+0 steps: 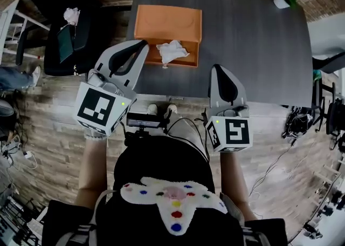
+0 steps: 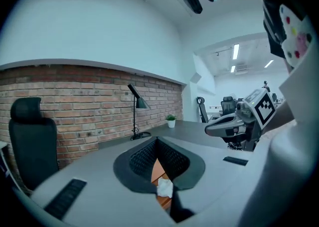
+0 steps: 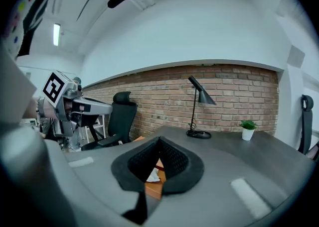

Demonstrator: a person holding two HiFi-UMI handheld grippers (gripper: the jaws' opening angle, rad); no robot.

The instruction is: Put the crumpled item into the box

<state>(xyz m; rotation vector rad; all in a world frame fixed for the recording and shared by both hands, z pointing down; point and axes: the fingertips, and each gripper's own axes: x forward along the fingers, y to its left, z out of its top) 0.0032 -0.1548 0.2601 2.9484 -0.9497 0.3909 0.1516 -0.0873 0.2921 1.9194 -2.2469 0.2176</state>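
Both closed: left hand-held gripper (image 1: 142,45), right hand-held gripper (image 1: 218,69); crumpled item (image 1: 172,50) inside box (image 1: 167,22).

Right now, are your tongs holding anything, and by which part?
Nothing is held. The left tongs and right tongs are both shut and empty; the crumpled white item lies loose in the orange box.
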